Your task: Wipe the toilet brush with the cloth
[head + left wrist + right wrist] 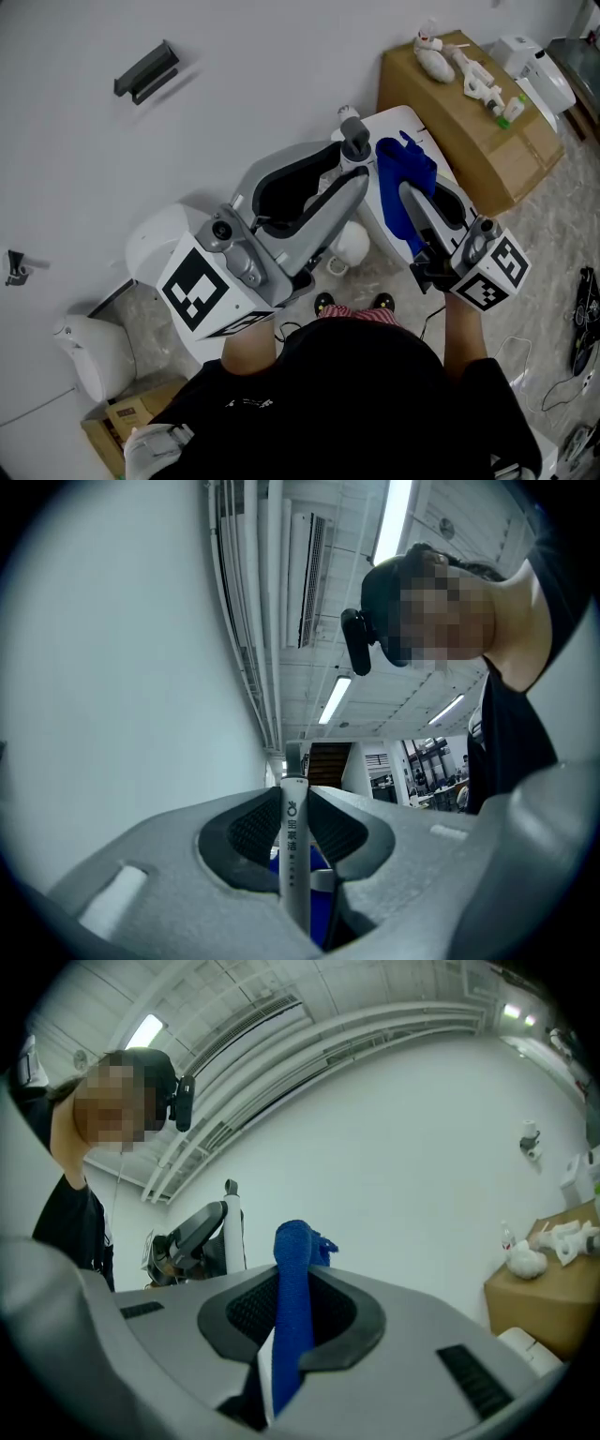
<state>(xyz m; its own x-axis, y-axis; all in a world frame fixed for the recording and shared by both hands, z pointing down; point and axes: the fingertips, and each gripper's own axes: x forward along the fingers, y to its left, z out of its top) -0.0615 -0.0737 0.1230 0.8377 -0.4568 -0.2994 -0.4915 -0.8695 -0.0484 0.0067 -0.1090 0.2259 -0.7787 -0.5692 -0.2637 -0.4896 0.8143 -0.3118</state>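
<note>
Against a white wall, left gripper fingers clamp the toilet brush handle, right gripper fingers pinch blue cloth.

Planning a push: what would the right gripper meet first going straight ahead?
Likely the white wall, beyond the blue cloth clamped in the right gripper; the left gripper, holding the toilet brush, stands aside. Depth unclear.

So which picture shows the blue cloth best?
The head view: the whole blue cloth shows there, bunched beside the toilet brush handle. The right gripper view shows just a thin strip squeezed between the jaws of the right gripper. The left gripper view shows only a small blue patch behind the handle.
</note>
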